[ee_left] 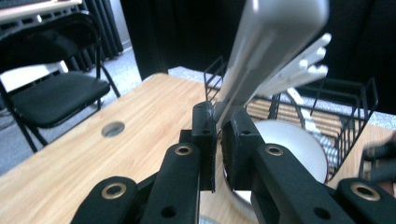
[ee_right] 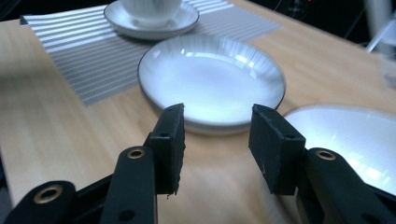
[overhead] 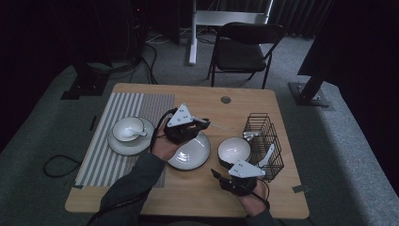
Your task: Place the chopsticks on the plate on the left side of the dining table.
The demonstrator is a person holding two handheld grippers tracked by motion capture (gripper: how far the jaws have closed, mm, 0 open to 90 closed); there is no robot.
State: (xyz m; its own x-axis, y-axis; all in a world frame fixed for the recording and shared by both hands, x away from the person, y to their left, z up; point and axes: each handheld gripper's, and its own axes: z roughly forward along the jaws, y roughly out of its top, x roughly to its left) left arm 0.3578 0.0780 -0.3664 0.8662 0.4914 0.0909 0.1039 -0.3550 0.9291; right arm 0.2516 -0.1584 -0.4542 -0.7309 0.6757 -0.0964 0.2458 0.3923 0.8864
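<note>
My left gripper (overhead: 206, 123) hovers above the far rim of the white plate (overhead: 190, 151), shut on a white utensil (overhead: 216, 126) that points toward the wire basket (overhead: 264, 141). In the left gripper view the jaws (ee_left: 219, 123) pinch the utensil (ee_left: 261, 56) at its lower end, and white fork tines show at its upper right. My right gripper (overhead: 216, 173) is open near the table's front edge, pointing left. In the right gripper view it (ee_right: 217, 126) has nothing between its jaws, with the plate (ee_right: 210, 79) just beyond them and the white bowl (ee_right: 345, 140) to their right.
The white bowl (overhead: 234, 149) stands between the plate and the basket, which holds white cutlery. A cup with a spoon sits on a saucer (overhead: 129, 134) on the striped placemat (overhead: 117, 155). A black folding chair (overhead: 242, 49) stands behind the table; the tabletop has a cable hole (overhead: 226, 100).
</note>
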